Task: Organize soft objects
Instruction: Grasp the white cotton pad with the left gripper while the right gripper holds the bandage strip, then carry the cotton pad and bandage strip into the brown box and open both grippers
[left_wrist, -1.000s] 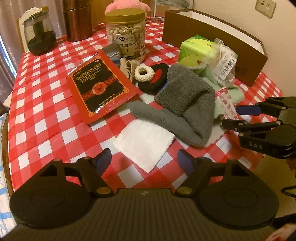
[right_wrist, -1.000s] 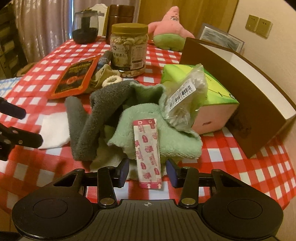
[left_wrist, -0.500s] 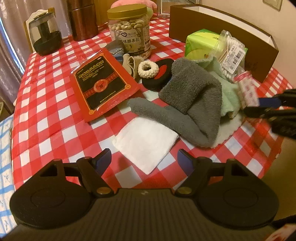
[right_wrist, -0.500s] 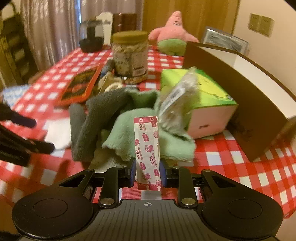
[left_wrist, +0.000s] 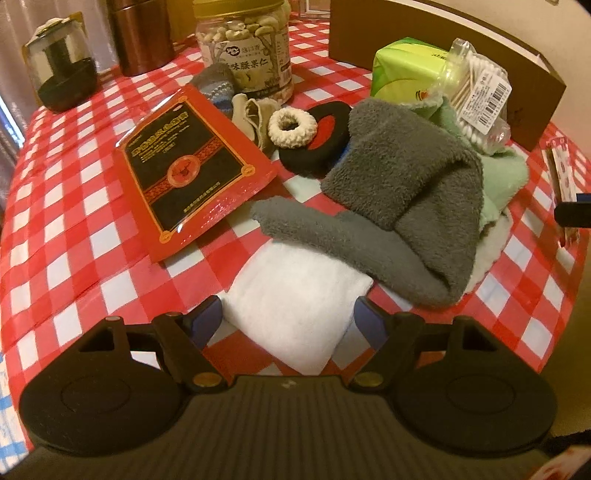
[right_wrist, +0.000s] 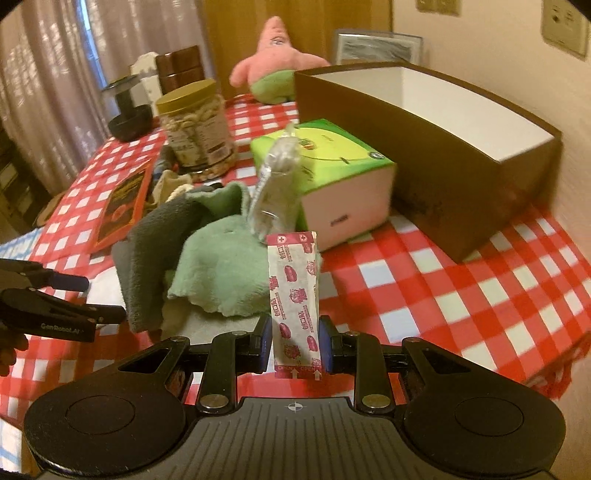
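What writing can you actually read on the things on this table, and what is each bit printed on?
"OPEN", printed twice with arrows: bottom edge of the bandage strip held in the right gripper.
"GenRobot.AI": side of the left gripper.
"腰果仁": label of the nut jar.
Red packet, cotton swab bag barcode, tissue box: print too small or blurred to read.

My gray towel (left_wrist: 402, 206) covers half the white cloth (left_wrist: 295, 314), and the cashew jar's (left_wrist: 245, 48) lid is cut off.
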